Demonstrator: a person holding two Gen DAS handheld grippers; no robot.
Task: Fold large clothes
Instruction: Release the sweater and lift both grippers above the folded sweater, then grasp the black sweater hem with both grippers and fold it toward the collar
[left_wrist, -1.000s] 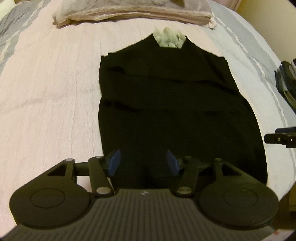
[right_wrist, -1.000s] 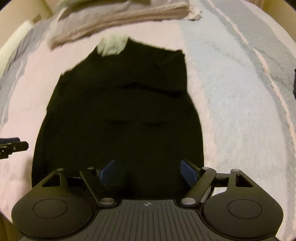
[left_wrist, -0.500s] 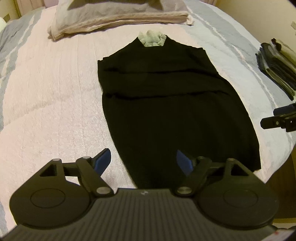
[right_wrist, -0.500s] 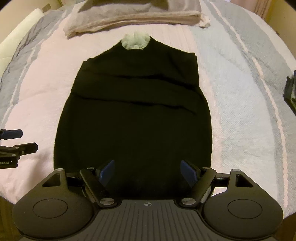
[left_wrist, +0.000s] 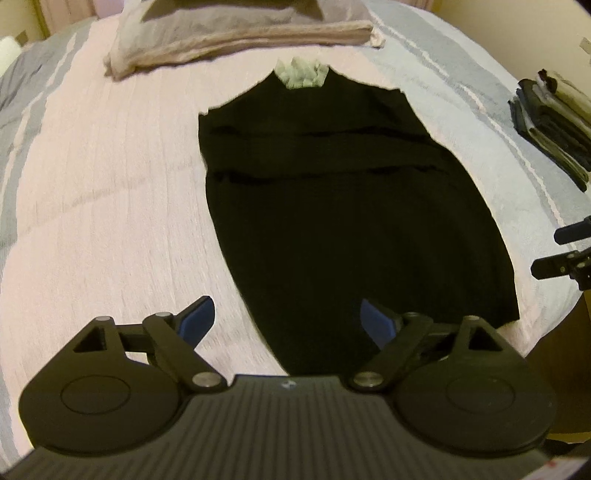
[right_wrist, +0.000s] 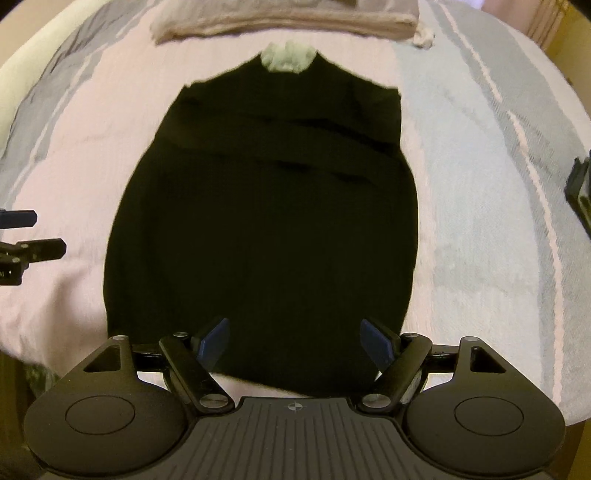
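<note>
A black garment lies flat on the bed; the left gripper and right gripper hover at its near hem, both spread wide, empty.

Since a second ago the left tool has spread its blue pads wider and slid off to the left of the black garment, now straddling its near left edge. The right tool has pulled back from the garment toward its near hem.
</note>
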